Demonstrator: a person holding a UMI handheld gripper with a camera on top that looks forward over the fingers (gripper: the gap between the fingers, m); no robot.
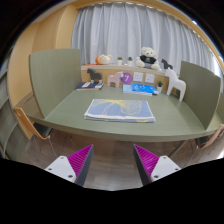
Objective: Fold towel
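Note:
A light towel [121, 109] with a blue and yellow print lies flat on the olive-green table [70, 118], near its middle. It looks folded into a rectangle. My gripper [112, 160] is well back from the table's near edge, above the wooden floor, with the towel far beyond the fingers. The two fingers [75, 160] with their magenta pads stand wide apart and nothing is between them.
Grey partition panels [55, 72] stand at the table's left and right sides. A shelf [125, 68] at the back holds toys, boxes and a white figure. A chair [30, 122] stands at the table's left. White curtains hang behind.

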